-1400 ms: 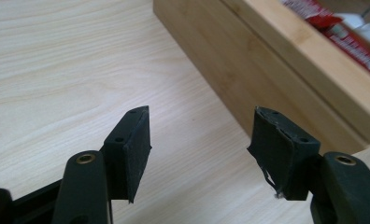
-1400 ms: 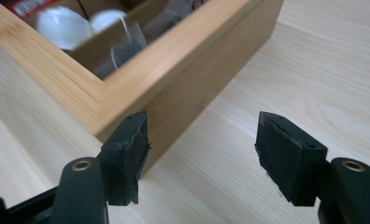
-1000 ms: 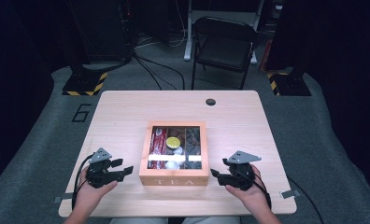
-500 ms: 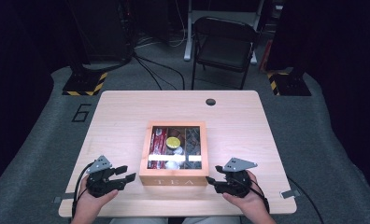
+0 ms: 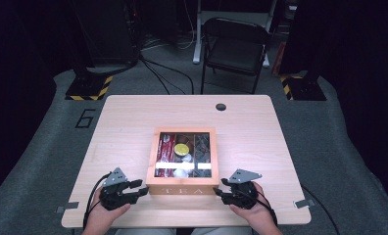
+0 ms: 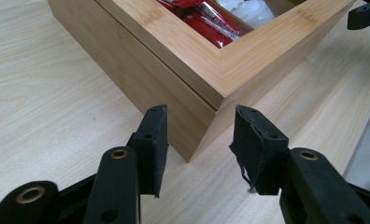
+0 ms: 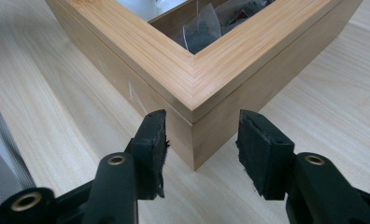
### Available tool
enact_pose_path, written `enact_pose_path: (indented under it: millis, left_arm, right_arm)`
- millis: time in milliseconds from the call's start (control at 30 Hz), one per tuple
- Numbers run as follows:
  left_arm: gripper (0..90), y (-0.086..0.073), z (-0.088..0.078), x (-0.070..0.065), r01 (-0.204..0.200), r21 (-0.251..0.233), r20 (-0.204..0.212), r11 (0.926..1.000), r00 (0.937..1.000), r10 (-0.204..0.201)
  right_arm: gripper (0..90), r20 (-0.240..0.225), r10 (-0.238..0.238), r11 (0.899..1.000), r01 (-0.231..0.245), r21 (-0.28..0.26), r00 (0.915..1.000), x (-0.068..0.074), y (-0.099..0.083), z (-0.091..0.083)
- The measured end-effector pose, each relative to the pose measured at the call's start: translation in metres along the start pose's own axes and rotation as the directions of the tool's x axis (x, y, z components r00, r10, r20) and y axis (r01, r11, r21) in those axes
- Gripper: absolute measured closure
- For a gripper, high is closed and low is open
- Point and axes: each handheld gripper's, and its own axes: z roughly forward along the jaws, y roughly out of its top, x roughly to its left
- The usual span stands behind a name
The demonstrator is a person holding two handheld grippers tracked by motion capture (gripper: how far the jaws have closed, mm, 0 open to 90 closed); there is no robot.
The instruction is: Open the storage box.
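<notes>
Two claws, left (image 5: 142, 187) and right (image 5: 221, 188), jaws narrowing but empty, I am aiming each at a near corner of the tea box (image 5: 183, 183).

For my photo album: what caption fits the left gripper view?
Left gripper with open jaws facing a corner of the wooden tea box on the table.

Tea box (image 5: 182, 161) blocks table (image 5: 128, 122) centre; bare room on both sides and behind.
</notes>
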Motion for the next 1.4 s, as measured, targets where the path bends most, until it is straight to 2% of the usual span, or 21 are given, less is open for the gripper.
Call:
enact_pose_path:
  millis: [133,233,300,467,600,667,700,833,900,967,1200,1400]
  left_arm:
    - [58.1,0.002,0.004,-0.002,-0.009,0.003,-0.009,1.0,0.9999,0.009]
    - [59.2,0.003,0.007,-0.004,-0.038,0.023,-0.002,0.999,0.9993,0.038]
    - [60.3,0.004,0.009,-0.007,-0.049,0.026,-0.006,0.9985,0.9988,0.049]
    - [59.9,0.004,0.009,-0.008,-0.057,0.022,-0.018,0.9982,0.9982,0.057]
    - [59.9,0.005,0.009,-0.007,-0.056,0.026,-0.012,0.9981,0.9983,0.056]
    - [60.2,0.005,0.008,-0.007,-0.039,-0.004,-0.013,0.9992,0.9991,0.039]
    - [60.4,0.006,0.007,-0.007,-0.039,0.004,-0.006,0.9992,0.9992,0.039]
    - [60.2,0.007,0.006,-0.009,-0.059,0.014,-0.022,0.9981,0.998,0.06]
    - [60.1,0.008,0.005,-0.01,-0.06,-0.004,-0.018,0.9982,0.998,0.06]
    - [60.0,0.009,0.005,-0.01,-0.044,-0.007,-0.01,0.999,0.999,0.044]
    - [60.1,0.013,0.003,-0.011,-0.044,-0.024,-0.009,0.9988,0.999,0.044]
    - [60.1,0.018,-0.003,-0.012,-0.035,-0.035,-0.004,0.9988,0.9994,0.035]
  right_arm:
    - [56.2,-0.007,-0.001,1.0,0.001,-0.015,1.0,-0.001,0.001,0.0]
    - [58.6,-0.013,0.0,1.0,0.0,-0.026,0.9999,0.001,0.002,0.0]
    - [58.2,-0.017,-0.02,1.0,0.02,-0.023,0.9997,0.001,0.003,0.001]
    - [58.6,-0.015,-0.016,1.0,0.015,-0.023,0.9998,0.001,0.003,0.001]
    - [58.6,-0.014,-0.013,1.0,0.013,-0.021,0.9998,0.001,0.003,0.001]
    - [58.4,-0.013,-0.01,1.0,0.009,-0.02,0.9999,0.002,0.003,0.0]
    - [58.3,-0.012,-0.01,1.0,0.009,-0.021,0.9999,0.002,0.003,0.0]
    - [57.8,-0.025,0.003,1.0,-0.003,-0.024,0.9997,0.001,0.004,0.0]
    - [57.8,-0.03,0.004,1.0,-0.004,-0.029,0.9995,0.001,0.005,0.0]
    - [58.3,-0.031,0.01,0.999,-0.011,-0.032,0.9995,0.001,0.005,-0.001]
    - [59.3,-0.026,0.011,0.999,-0.012,-0.041,0.9996,0.002,0.009,-0.003]
    - [60.2,-0.03,0.037,0.998,-0.038,-0.054,0.9989,0.001,0.015,-0.008]
